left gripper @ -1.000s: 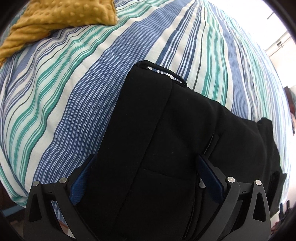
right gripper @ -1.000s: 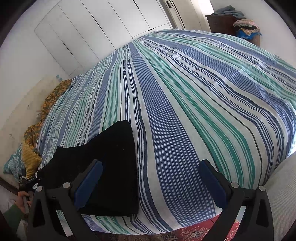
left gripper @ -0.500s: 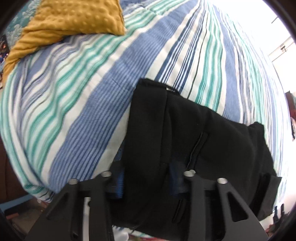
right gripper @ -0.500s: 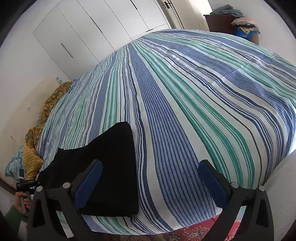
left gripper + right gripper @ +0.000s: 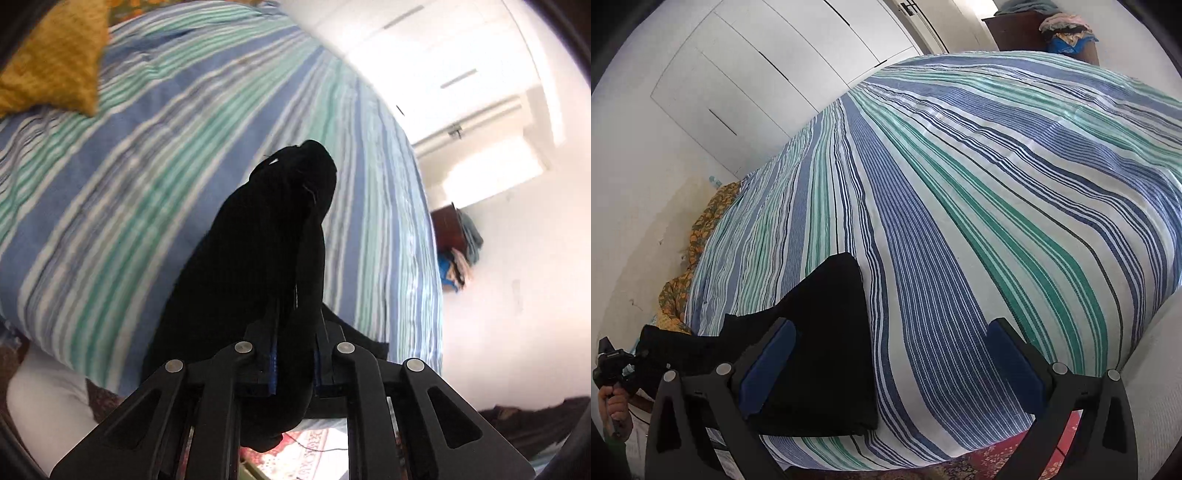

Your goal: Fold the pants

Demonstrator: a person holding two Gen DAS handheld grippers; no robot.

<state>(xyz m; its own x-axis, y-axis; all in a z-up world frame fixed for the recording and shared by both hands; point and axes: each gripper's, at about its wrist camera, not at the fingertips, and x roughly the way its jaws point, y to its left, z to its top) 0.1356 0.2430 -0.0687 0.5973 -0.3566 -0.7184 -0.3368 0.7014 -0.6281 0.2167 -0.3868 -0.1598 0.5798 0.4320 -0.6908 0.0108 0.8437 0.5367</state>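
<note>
- Looking along the left gripper [image 5: 293, 354]: its jaws are closing on a bunched end of the black fabric pants [image 5: 266, 251], raised off the striped blue, green and white bedspread [image 5: 155, 177]; open bed stretches ahead.
- Looking along the right gripper [image 5: 890, 365]: wide open, holding nothing. The pants [image 5: 827, 332] run lengthwise toward the left hand [image 5: 613, 406], their free end beneath its left finger, near the bed's edge.

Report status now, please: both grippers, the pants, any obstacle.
Left gripper closing, black pants pinched between its pads, one end lifted. Right gripper open, empty, over striped bedcover. Mustard cushion far off, nothing blocking.
</note>
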